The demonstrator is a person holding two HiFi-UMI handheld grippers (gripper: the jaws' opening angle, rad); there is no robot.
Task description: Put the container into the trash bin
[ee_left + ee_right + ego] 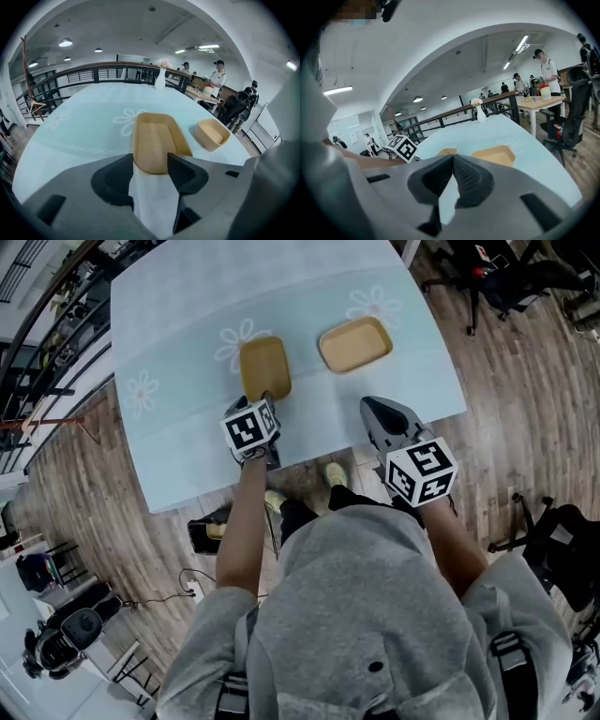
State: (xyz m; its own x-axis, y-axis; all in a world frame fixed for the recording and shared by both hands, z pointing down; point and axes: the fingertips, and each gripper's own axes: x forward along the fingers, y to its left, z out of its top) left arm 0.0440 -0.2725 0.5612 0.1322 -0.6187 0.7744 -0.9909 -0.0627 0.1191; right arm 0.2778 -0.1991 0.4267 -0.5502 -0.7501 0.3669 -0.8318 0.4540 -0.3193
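Two tan containers lie on the pale blue tablecloth (187,315): a long one (264,367) (154,140) at the left and a wider one (355,343) (212,134) (494,154) at the right. My left gripper (266,399) (151,164) is open and points down at the long container, whose near end sits right at the jaw tips, between them. My right gripper (368,406) (453,157) is shut with nothing in it. It hovers over the table's near edge, short of the wider container. No trash bin is in view.
A white vase (160,79) stands at the table's far end by a dark railing (93,70). Office chairs (506,277) stand on the wooden floor at the right. A dark object (208,532) lies on the floor under the table's near edge. People stand at a far table (534,101).
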